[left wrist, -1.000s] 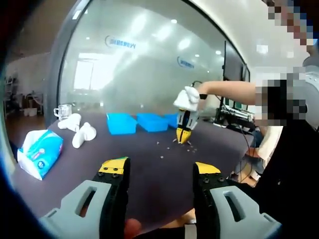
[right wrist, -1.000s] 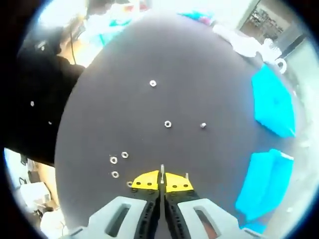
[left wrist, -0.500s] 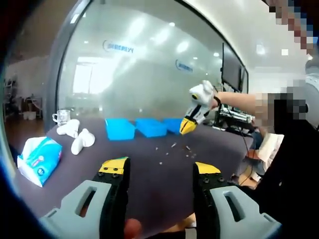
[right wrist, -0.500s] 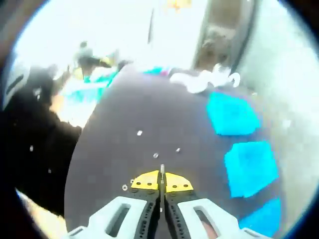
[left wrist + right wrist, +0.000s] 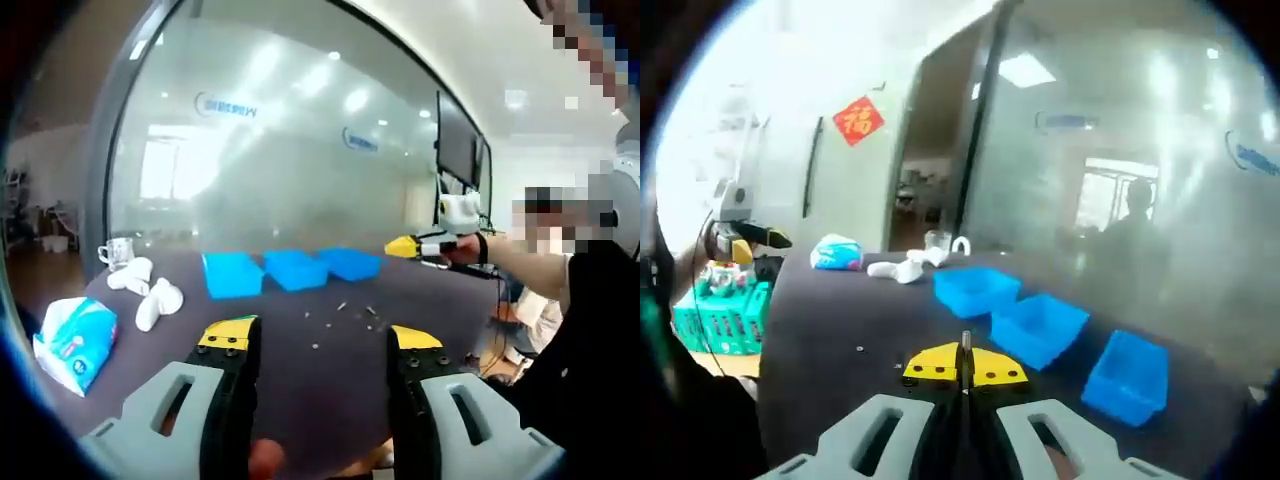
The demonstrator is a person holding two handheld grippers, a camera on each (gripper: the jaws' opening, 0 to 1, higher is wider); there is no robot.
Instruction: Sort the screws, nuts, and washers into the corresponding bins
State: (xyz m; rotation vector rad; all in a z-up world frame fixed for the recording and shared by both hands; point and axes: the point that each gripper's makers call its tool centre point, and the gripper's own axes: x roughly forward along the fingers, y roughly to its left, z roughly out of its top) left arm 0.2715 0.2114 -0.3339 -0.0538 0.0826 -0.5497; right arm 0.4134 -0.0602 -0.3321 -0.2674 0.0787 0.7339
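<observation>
My right gripper (image 5: 964, 366) is shut on a thin silver screw (image 5: 965, 345) that sticks up between its yellow tips. It hovers level above the dark table (image 5: 840, 320), with three blue bins (image 5: 975, 290) (image 5: 1040, 328) (image 5: 1128, 375) ahead and to the right. In the left gripper view the right gripper (image 5: 412, 246) is held in a hand to the right of the bins (image 5: 232, 273) (image 5: 296, 268) (image 5: 352, 262). Loose screws, nuts and washers (image 5: 342, 306) lie in front of the bins. My left gripper (image 5: 320, 337) stands open over the table's near edge, holding nothing.
A tissue pack (image 5: 70, 340), white rolled objects (image 5: 150, 295) and a glass mug (image 5: 115, 252) sit at the table's left end. A glass wall stands behind the table. A teal box (image 5: 725, 315) is off the table edge. A person stands at the right.
The right gripper has risen from the scattered hardware with the screw and swung from pointing down at the table to level, moving right in the left gripper view. The left gripper stays open.
</observation>
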